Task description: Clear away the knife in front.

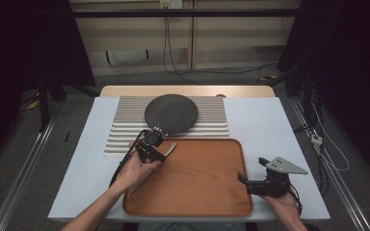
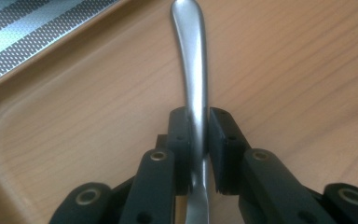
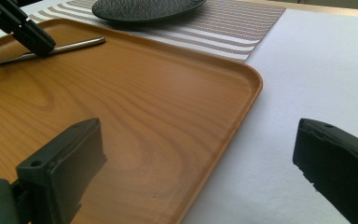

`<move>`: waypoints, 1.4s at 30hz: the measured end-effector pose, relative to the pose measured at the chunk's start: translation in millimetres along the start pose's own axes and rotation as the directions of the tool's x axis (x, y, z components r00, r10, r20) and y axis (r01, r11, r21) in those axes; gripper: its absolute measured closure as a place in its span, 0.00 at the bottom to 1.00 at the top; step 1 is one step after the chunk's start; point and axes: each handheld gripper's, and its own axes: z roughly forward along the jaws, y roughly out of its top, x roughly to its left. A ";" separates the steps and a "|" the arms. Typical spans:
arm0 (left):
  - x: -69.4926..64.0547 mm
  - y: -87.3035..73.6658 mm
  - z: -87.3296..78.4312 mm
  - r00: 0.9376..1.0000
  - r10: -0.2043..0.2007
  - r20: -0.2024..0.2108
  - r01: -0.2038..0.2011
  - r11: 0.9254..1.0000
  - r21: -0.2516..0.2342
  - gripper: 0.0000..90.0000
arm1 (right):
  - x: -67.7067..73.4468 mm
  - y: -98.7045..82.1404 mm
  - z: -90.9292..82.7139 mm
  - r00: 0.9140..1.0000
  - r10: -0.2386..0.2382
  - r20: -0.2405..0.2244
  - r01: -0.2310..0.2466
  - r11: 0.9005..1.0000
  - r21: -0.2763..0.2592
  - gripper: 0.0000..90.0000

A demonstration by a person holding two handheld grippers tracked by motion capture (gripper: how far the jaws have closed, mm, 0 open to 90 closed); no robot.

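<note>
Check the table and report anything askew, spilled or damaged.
Nothing stands out. The wooden tray, striped placemat and dark plate sit square and intact; the left gripper pinches a metal utensil handle above the tray.

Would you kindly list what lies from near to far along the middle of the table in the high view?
Wooden tray → striped placemat → dark round plate → bare wooden table edge.

Striped placemat (image 1: 125, 129) flat on white table (image 1: 270, 125); dark round plate (image 1: 171, 113) atop it; cables (image 1: 173, 67) on floor behind.
</note>
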 end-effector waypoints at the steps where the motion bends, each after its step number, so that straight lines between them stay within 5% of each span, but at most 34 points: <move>1: 0.2 -0.7 0.3 1.000 0.000 0.001 0.000 1.000 -0.006 0.89 | 0.1 0.0 -0.1 1.000 0.001 0.000 -0.001 1.000 0.001 0.02; 16: -5.2 -18.2 -3.9 1.000 0.012 -0.019 -0.013 0.999 -0.050 0.88 | -1.2 -1.0 -0.1 1.000 0.011 0.002 -0.011 1.000 0.004 0.02; 20: -3.5 -23.4 -5.0 1.000 0.016 0.009 -0.016 0.997 -0.076 0.87 | -1.4 -1.7 -1.2 1.000 0.008 -0.003 -0.008 1.000 0.000 0.02; 23: -0.9 -25.5 -4.4 0.999 0.019 0.044 -0.014 0.995 -0.100 0.77 | -2.1 -1.9 -1.6 1.000 0.013 -0.006 -0.013 1.000 0.000 0.02; 31: 3.2 -23.8 -6.8 0.999 0.053 -0.008 -0.054 0.980 -0.192 0.26 | -3.2 -1.8 -1.1 1.000 0.009 -0.007 -0.009 1.000 0.000 0.02; 35: 0.3 -24.1 -5.6 0.998 0.060 -0.003 -0.059 0.979 -0.195 0.15 | -2.3 -1.1 -1.4 1.000 0.008 -0.002 -0.008 1.000 -0.002 0.02; 39: -5.3 -28.4 -11.0 0.994 0.111 0.018 -0.103 0.964 -0.247 0.16 | 0.1 -0.4 -0.8 1.000 0.001 -0.003 -0.001 1.000 0.001 0.02; 42: -10.3 -31.0 -14.6 0.987 0.156 0.030 -0.139 0.943 -0.304 0.39 | 1.0 -0.1 -0.2 1.000 0.000 -0.003 0.000 1.000 0.003 0.02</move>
